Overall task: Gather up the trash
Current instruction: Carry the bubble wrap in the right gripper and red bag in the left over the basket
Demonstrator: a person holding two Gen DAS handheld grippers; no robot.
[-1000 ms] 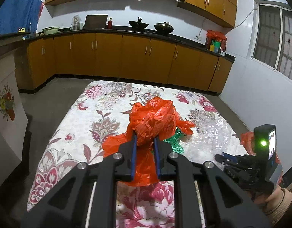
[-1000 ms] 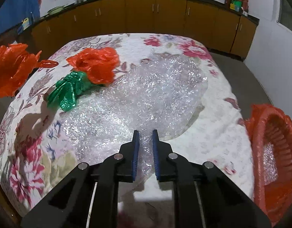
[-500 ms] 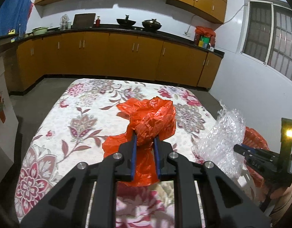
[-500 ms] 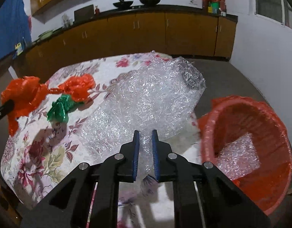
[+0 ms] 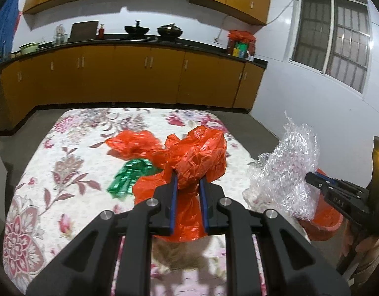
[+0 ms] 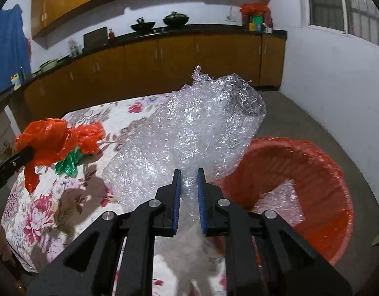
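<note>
My left gripper (image 5: 188, 185) is shut on a crumpled red plastic bag (image 5: 199, 160), lifted above the floral-clothed table (image 5: 66, 172). A second red bag (image 5: 135, 144) and a green foil wrapper (image 5: 127, 175) lie on the table behind it. My right gripper (image 6: 188, 180) is shut on a large sheet of clear bubble wrap (image 6: 197, 128), raised off the table and hanging by the rim of the red basket (image 6: 320, 172). That basket stands on the floor at the right and has more bubble wrap (image 6: 280, 202) inside. The left view shows the right gripper (image 5: 312, 177) with the bubble wrap (image 5: 285, 172).
Wooden kitchen cabinets (image 5: 140, 74) with a dark counter run along the far wall, with woks and jars on top. A white wall and window (image 5: 332, 42) stand at the right. Grey floor (image 6: 300, 113) lies between table, basket and wall.
The right gripper has lifted the bubble wrap off the table and swung it right, towards the red basket. The left gripper has carried its red bag rightwards, uncovering the green wrapper and second red bag.
</note>
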